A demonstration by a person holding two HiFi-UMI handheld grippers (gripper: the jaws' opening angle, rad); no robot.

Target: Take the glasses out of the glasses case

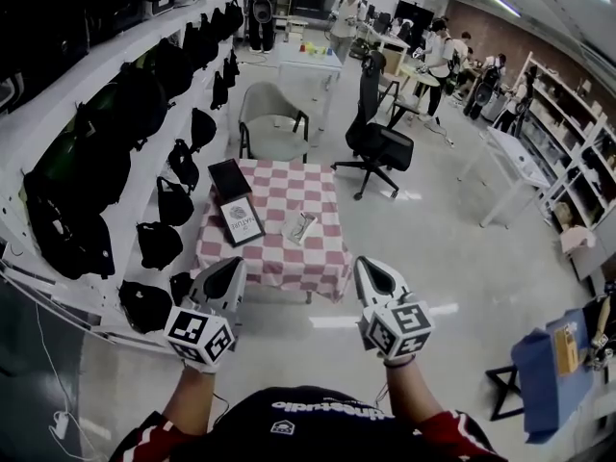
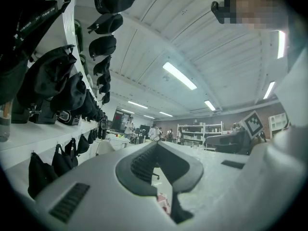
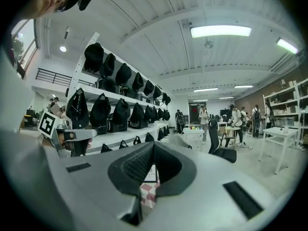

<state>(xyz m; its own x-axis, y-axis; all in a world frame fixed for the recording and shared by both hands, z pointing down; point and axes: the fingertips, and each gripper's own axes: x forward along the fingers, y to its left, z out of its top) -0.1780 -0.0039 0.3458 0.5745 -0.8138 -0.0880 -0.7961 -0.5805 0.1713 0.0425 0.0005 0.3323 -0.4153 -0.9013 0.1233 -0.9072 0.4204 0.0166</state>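
Observation:
A small table under a red-and-white checked cloth (image 1: pixel 322 195) stands ahead of me. On it lie a flat black case (image 1: pixel 229 178), a white printed box (image 1: pixel 241 219) and a small pale item (image 1: pixel 300 227) too small to identify. My left gripper (image 1: pixel 229 266) and right gripper (image 1: pixel 369 266) hover side by side short of the table's near edge, both shut and empty. In the left gripper view the jaws of the left gripper (image 2: pixel 156 146) meet at the tips, with a bit of cloth (image 2: pixel 163 203) below. The right gripper (image 3: pixel 153 144) frames the white box (image 3: pixel 150 173).
White shelves with black bags (image 1: pixel 106 152) run along the left. A grey armchair (image 1: pixel 272 114) stands behind the table and a black office chair (image 1: pixel 375 138) to its right. People stand at desks far back. A blue-covered stand (image 1: pixel 549 369) is at my right.

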